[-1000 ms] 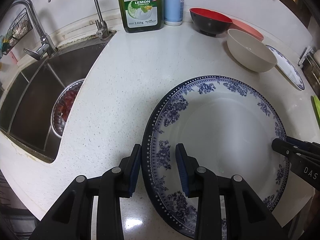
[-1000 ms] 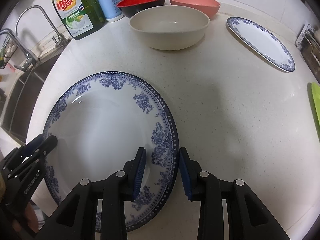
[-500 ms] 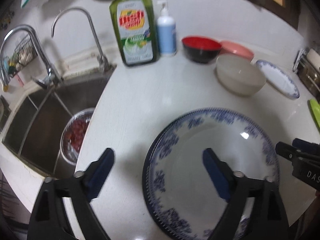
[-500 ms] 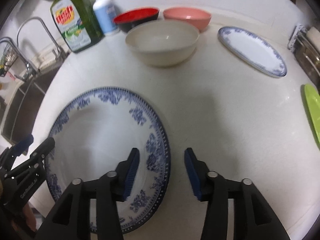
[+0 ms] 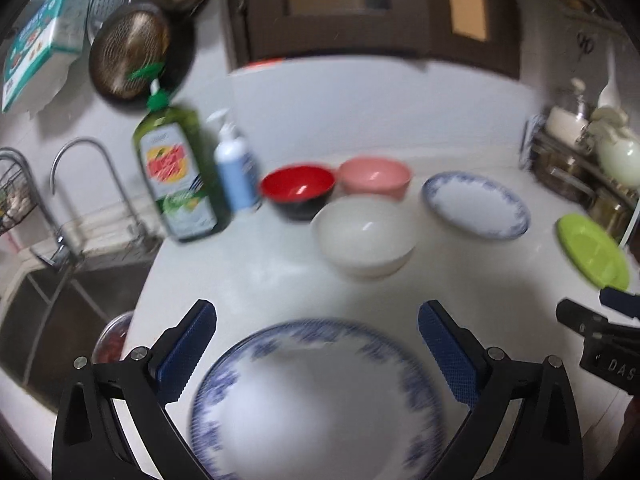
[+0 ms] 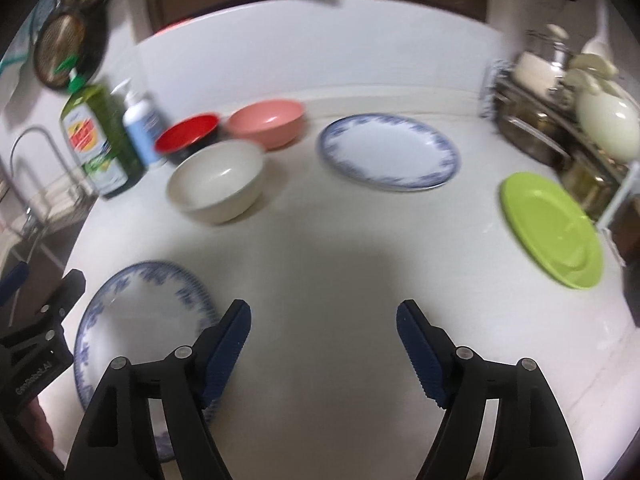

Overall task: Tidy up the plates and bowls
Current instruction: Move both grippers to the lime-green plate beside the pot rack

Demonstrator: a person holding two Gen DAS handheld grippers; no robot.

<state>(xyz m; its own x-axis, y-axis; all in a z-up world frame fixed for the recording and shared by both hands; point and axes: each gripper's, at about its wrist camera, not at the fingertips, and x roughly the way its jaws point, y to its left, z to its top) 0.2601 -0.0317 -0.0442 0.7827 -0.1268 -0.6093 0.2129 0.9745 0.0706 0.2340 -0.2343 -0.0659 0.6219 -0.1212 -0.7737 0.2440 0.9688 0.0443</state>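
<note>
My left tongs (image 5: 316, 354) are spread wide above the large blue-patterned plate (image 5: 316, 400), which lies flat on the white bench (image 6: 340, 264). My right tongs (image 6: 324, 350) gape too, holding nothing, beside that plate. Farther back sit a cream bowl (image 6: 216, 180), red bowl (image 6: 188, 136), pink bowl (image 6: 268, 122), smaller blue-rimmed plate (image 6: 388, 152) and green plate (image 6: 552, 228).

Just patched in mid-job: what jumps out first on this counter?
The large blue-and-white plate lies flat at the near edge of the counter, under the open left gripper. The right gripper is open too, over bare counter beside that plate. Further back sit a red bowl, a pink bowl and a cream bowl in a cluster, with a smaller blue-rimmed plate and a lime-green plate to the right.
</note>
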